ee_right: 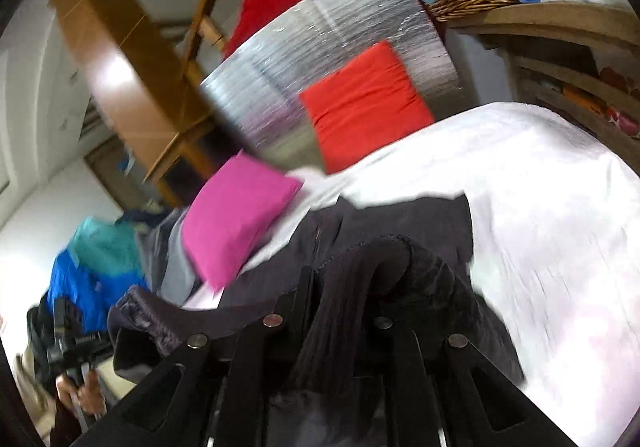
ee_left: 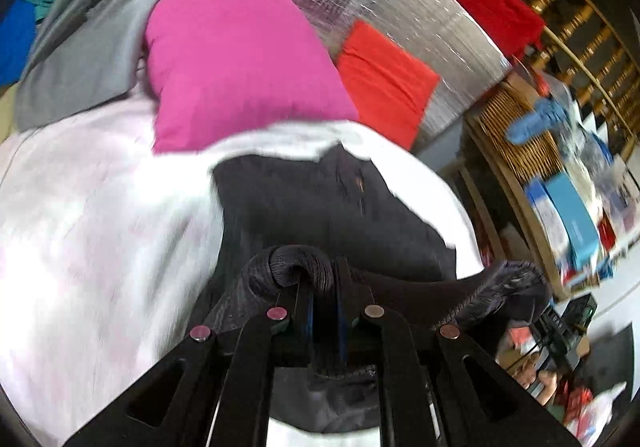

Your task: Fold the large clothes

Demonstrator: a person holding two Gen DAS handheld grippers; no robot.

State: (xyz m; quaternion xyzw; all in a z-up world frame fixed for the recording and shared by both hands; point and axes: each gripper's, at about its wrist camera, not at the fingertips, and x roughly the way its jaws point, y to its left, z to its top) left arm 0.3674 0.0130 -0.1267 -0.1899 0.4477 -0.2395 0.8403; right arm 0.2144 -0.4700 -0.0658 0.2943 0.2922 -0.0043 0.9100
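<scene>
I have one dark garment (ee_left: 320, 207) pinched at two places along its ribbed edge: my left tool (ee_left: 320, 287) is pressed together on a bunched roll of that edge, and my right tool (ee_right: 360, 287) is clamped on another gather of it, the fabric humped up between the fingers. The stretch of edge between the two grips sags in a dark band, and the rest of the garment trails down onto the white bed sheet (ee_right: 540, 207), its far part lying flat. I judge I hold it at two spread points so the cloth hangs open and can be laid out square for a fold.

Beyond the garment, at the far end of the bed, there are two cushions: one pink cushion (ee_left: 240, 67) to the left and one orange cushion (ee_left: 384, 83) to the right, leaning on a silver quilted panel (ee_left: 400, 7). A heap of unfolded clothes (ee_left: 88, 39), grey on top, sits far left, presumably waiting their turn.
</scene>
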